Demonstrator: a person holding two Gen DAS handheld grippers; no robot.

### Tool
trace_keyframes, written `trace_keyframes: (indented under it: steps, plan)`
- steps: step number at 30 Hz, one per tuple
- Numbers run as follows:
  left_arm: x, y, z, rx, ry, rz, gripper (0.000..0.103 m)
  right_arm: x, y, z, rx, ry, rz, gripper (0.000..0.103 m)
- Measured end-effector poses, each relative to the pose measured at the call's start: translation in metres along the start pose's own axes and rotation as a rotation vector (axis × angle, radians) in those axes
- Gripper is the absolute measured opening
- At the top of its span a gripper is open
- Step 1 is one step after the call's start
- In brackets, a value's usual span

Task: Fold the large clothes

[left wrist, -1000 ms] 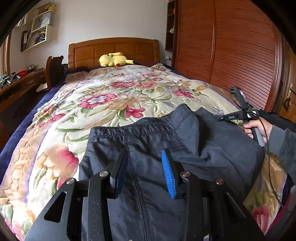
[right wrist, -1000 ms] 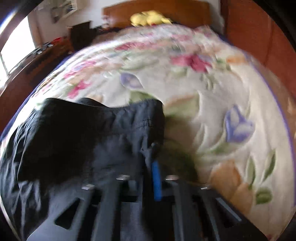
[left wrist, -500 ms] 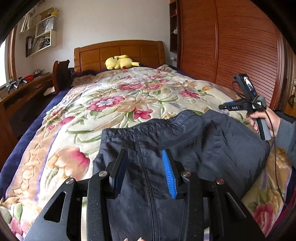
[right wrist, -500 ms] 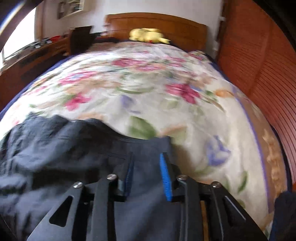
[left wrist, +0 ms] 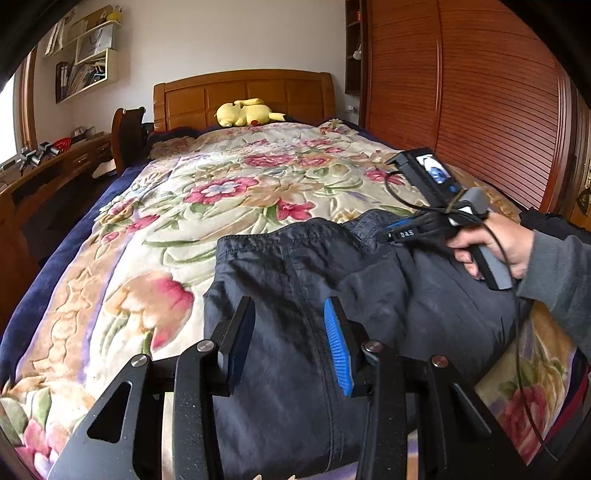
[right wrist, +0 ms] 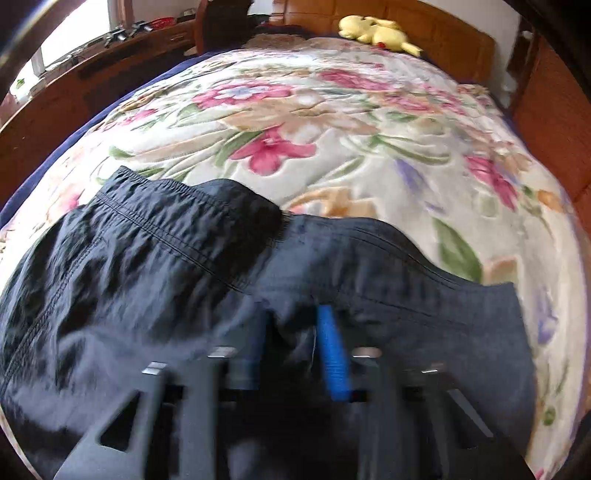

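The dark trousers (left wrist: 303,295) lie at the bed's (left wrist: 221,192) six o'clock end, light, limp and slippery, best pinched at the waistband; left gripper (left wrist: 290,343) released above them, right gripper (right wrist: 291,347) closing over cloth

Left hand-held gripper (left wrist: 290,341) agape; right (right wrist: 291,347) closing

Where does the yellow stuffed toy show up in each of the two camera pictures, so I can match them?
Left wrist view: the yellow stuffed toy lies top centre, at the far end of the bed against the wooden headboard.
Right wrist view: the same toy sits at the top edge, right of centre.
Shared landmark: the dark garment spread on the floral blanket in the foreground of both.
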State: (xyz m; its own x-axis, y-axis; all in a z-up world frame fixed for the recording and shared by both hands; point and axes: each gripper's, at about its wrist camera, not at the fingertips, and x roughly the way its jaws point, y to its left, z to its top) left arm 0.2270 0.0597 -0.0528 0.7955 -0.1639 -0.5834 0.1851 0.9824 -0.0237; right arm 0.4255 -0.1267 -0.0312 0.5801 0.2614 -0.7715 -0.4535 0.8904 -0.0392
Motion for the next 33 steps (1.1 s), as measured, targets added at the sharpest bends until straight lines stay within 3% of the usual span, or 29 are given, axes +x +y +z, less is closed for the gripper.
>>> trace_keyframes:
  steps: [2,7,11,15,27,33]
  plan:
    - [0.0,0.002,-0.001,-0.003,0.009,-0.01,0.04,0.015,0.004,0.004,-0.014,0.015,0.005,0.008]
    - [-0.001,0.003,0.001,-0.012,0.004,-0.024,0.04,0.024,0.001,0.01,-0.014,-0.02,-0.04,0.0]
    - [-0.001,0.0,-0.001,-0.003,0.011,-0.028,0.04,0.041,-0.006,0.021,0.033,-0.054,-0.072,0.0]
    - [0.001,-0.005,-0.003,0.017,0.024,-0.045,0.04,0.026,-0.007,0.011,0.02,-0.095,-0.064,0.0]
    - [0.012,-0.034,-0.007,0.035,0.069,-0.103,0.04,-0.079,0.015,-0.092,-0.062,-0.177,0.053,0.002]
    - [0.02,-0.046,-0.009,0.045,0.069,-0.077,0.04,-0.118,0.009,-0.142,-0.071,-0.17,-0.002,0.003]
